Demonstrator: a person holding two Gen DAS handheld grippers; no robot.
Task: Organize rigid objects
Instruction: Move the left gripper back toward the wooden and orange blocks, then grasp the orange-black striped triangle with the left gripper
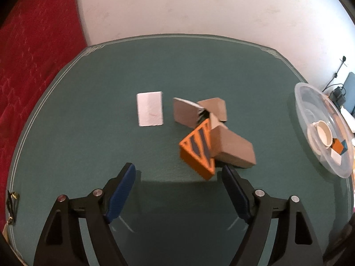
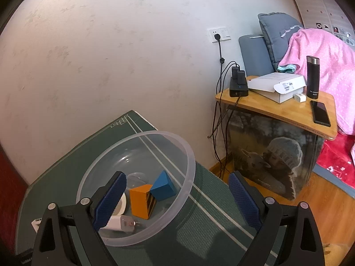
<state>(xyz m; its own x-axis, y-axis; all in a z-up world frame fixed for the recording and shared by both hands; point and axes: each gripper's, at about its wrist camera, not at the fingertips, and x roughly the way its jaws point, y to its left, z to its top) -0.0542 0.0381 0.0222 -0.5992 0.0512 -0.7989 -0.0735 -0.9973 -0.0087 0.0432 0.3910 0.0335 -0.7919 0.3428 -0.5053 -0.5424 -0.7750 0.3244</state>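
On the green table (image 1: pixel 93 102), left tool (image 1: pixel 178 175) and right tool (image 2: pixel 177 184) both agape, white wall (image 1: pixel 199 6) behind

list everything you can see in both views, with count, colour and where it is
table: 1, dark green mat with pale border lines, under everything
white card: 1, white, flat on the mat, left of the pile
brown blocks: about 3, brown, piled at mat centre
orange wedge: 1, orange with dark stripes, leaning on the pile
bowl: 1, clear plastic, on the table's right side
blue wedge: 1, blue, inside the bowl
orange block: 1, orange, striped face, inside the bowl
white plug: 1, white, inside the bowl
side table: 1, wood, by the wall, holding a charger, box, flask and phone
left gripper: 1, black with blue pads, open above the mat
right gripper: 1, same colours, open over the bowl
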